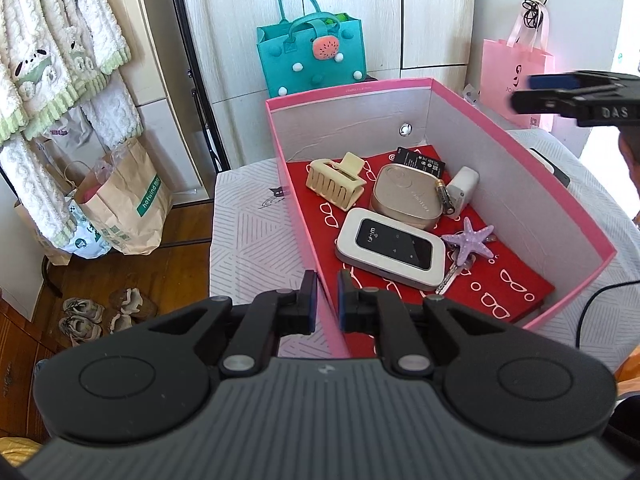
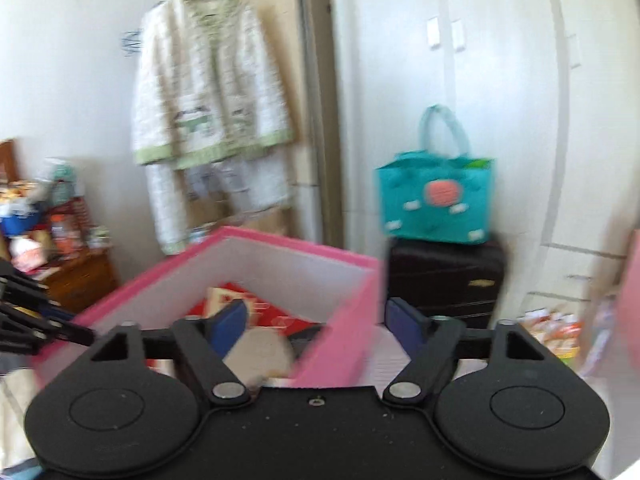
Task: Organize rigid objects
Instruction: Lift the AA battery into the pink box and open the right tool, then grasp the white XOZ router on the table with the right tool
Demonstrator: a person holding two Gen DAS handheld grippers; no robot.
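A pink box (image 1: 436, 88) with a red lining stands on a patterned cloth. In it lie a cream hair claw (image 1: 336, 184), a gold square case (image 1: 408, 196), a white wifi router (image 1: 390, 248), a purple starfish (image 1: 468, 240), a battery (image 1: 444, 198), a white charger (image 1: 462, 188) and a key (image 1: 452, 276). My left gripper (image 1: 326, 304) is shut on the box's near left wall. My right gripper (image 2: 316, 320) is open, straddling a corner of the pink box (image 2: 340, 320) without pressing it. In the left wrist view the right gripper (image 1: 524, 94) hovers beyond the box's right side.
A teal felt bag (image 1: 312, 56) sits on a black suitcase (image 2: 444, 280) behind the box. A pink paper bag (image 1: 512, 76) stands at the back right. Paper bags (image 1: 128, 200) and shoes (image 1: 104, 312) lie on the floor at left. A black cable (image 1: 592, 304) runs at right.
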